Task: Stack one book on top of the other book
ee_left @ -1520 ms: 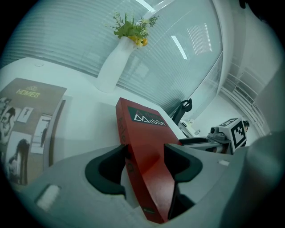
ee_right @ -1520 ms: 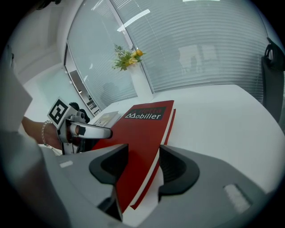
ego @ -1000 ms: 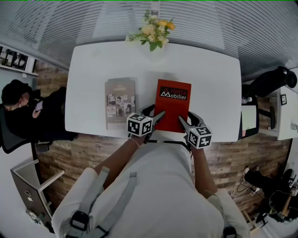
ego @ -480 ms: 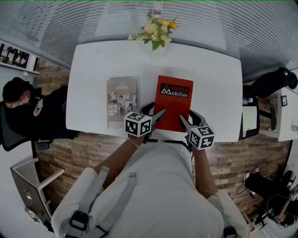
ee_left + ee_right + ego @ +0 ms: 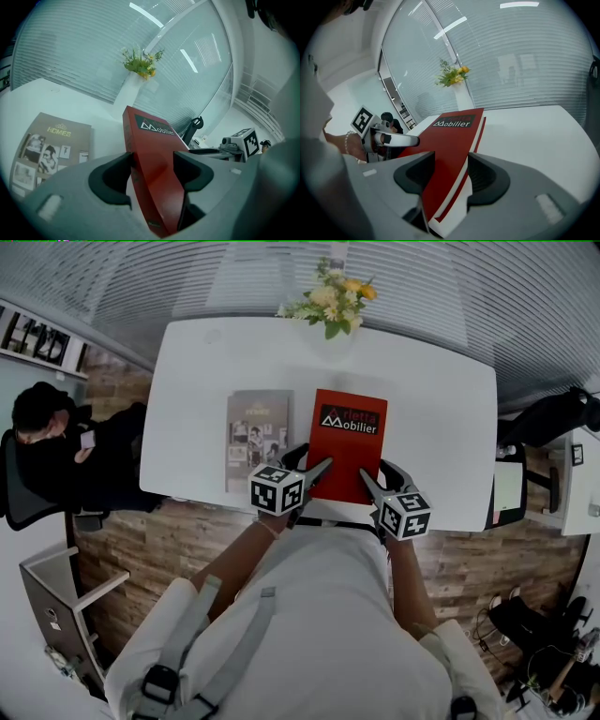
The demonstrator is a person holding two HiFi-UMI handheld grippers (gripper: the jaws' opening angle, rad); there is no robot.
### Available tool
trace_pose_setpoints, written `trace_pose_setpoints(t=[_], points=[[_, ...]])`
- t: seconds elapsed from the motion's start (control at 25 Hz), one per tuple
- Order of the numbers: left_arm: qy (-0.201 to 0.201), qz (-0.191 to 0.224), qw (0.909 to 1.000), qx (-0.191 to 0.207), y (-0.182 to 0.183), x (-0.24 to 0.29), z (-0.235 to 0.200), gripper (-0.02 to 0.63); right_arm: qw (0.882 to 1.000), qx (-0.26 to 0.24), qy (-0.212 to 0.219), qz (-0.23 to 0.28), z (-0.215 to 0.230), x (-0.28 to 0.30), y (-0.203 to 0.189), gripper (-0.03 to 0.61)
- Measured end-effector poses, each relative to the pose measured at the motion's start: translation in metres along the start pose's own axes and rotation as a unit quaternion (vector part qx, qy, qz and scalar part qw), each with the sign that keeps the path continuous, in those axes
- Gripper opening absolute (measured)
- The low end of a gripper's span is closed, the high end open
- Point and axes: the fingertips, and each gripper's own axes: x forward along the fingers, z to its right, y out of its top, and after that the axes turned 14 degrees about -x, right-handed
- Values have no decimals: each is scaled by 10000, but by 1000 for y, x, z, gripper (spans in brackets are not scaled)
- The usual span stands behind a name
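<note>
A red book (image 5: 347, 444) lettered "Mobilier" is held over the white table (image 5: 431, 399), its near edge toward me. My left gripper (image 5: 316, 472) is shut on the red book's (image 5: 152, 164) near left corner. My right gripper (image 5: 368, 481) is shut on the near right corner of the red book (image 5: 447, 140). A grey-brown book (image 5: 255, 437) titled "HOMES" lies flat on the table just left of the red one, seen also as the grey-brown book (image 5: 49, 147) in the left gripper view.
A vase of yellow and white flowers (image 5: 333, 301) stands at the table's far edge. A seated person (image 5: 56, 442) is at the left of the table. A dark chair (image 5: 548, 413) stands at the right end.
The red book, held by both grippers, has shifted slightly left toward the grey-brown book; the gap between them has closed. The view has also drifted.
</note>
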Motion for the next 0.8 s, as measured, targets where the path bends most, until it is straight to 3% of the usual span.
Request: trace_pose_setpoints(t=[0.8], points=[[609,419,9972,-115,14,-61,-49,287,9973,-283,668,-62,-62,44,18,225]])
